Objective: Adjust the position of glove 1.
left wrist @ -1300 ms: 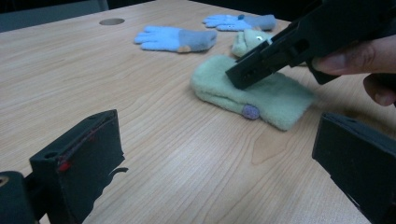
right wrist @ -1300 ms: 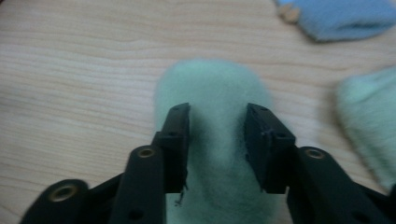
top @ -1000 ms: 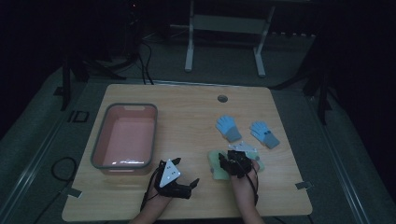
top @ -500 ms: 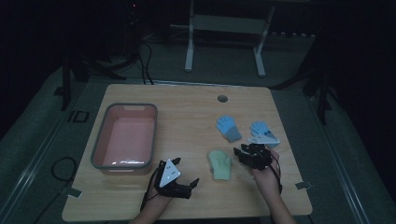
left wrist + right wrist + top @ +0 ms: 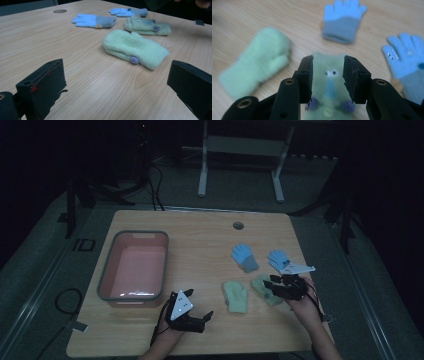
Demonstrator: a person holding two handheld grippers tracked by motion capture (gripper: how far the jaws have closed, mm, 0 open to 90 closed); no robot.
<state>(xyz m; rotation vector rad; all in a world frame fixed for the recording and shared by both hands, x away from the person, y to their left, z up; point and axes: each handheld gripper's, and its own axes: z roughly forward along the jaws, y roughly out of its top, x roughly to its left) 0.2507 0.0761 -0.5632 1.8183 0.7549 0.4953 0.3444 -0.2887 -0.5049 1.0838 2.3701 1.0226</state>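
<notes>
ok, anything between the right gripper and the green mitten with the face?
Nothing visible. The right gripper hangs just above the pale green fleece mitten with googly eyes, its fingers parted with the mitten's face showing through the gap. The plain green fleece mitten and the two blue knit gloves lie off to the sides.

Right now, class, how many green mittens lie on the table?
2. One plain green mitten lies near the table's middle front; the other, a green mitten with eyes, lies just right of it, beneath the right hand-held gripper. None seems hidden.
</notes>
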